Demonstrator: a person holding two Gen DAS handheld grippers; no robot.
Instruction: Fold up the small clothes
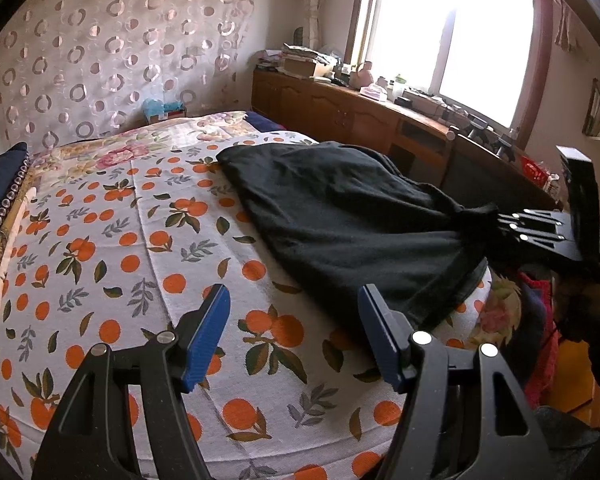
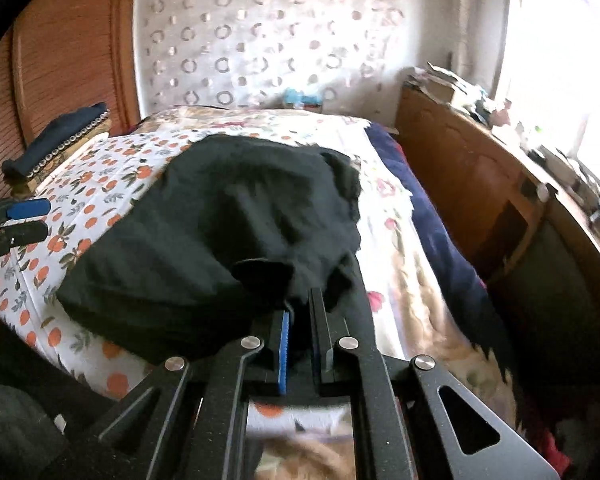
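Basically no readable writing or labels anywhere. Black garment (image 1: 340, 216) lies on the orange-print bedsheet (image 1: 112, 240), near the bed's right edge. Right gripper (image 2: 300, 308) is clamped on its bunched corner. Left gripper (image 1: 294, 336), jaws apart, empty over bare sheet beside the hem.

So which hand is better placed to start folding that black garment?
The right. Its tongs are shut on a bunched corner of the black fabric garment, ready to lift it over. The left tongs stand open above the orange-printed bedsheet, gripping nothing.
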